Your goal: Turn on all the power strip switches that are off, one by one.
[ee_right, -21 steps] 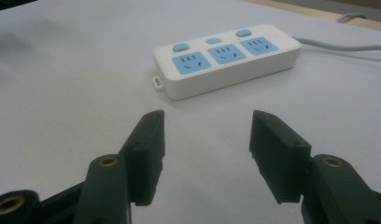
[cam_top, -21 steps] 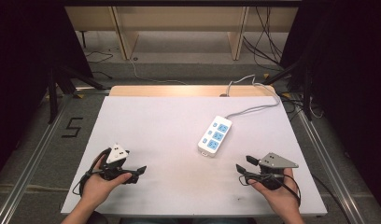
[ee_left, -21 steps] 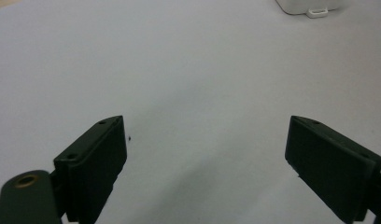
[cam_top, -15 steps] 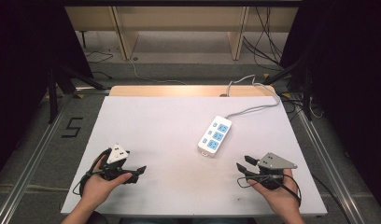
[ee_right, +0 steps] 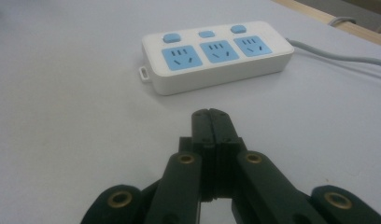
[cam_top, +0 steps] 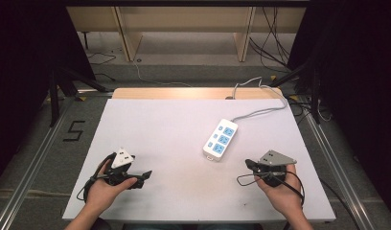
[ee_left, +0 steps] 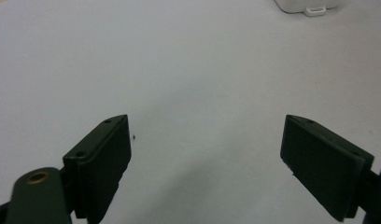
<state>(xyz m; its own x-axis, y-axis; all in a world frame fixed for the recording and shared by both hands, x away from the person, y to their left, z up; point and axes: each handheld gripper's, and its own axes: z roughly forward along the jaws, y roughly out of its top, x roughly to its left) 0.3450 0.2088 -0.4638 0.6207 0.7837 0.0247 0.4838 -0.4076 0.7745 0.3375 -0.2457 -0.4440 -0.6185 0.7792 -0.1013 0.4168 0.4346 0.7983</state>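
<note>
A white power strip (cam_top: 221,140) lies on the white table (cam_top: 174,124), right of centre and turned at an angle, its grey cord (cam_top: 260,112) running off toward the far right edge. It carries three blue sockets and three blue buttons along one long side, seen clearly in the right gripper view (ee_right: 216,53).

The right gripper (cam_top: 250,164) rests near the table's near edge, held in the person's right hand (cam_top: 280,189). Its jaws are pressed together with nothing between them; in its own view (ee_right: 210,116) the closed tips point at the strip's near long side, below the middle socket. The strip sits just ahead of those tips, near but apart from them, with bare table between.

The left gripper (cam_top: 144,174) sits at the near left, held in the left hand (cam_top: 105,189), well apart from the strip. Its jaws are spread wide and hold nothing; in its own view (ee_left: 207,140) only table lies between the two black pads (ee_left: 107,158). The strip's end with its small hanging tab (ee_left: 306,5) shows at the top edge of that view, far ahead and to the right of the open jaws.
</note>
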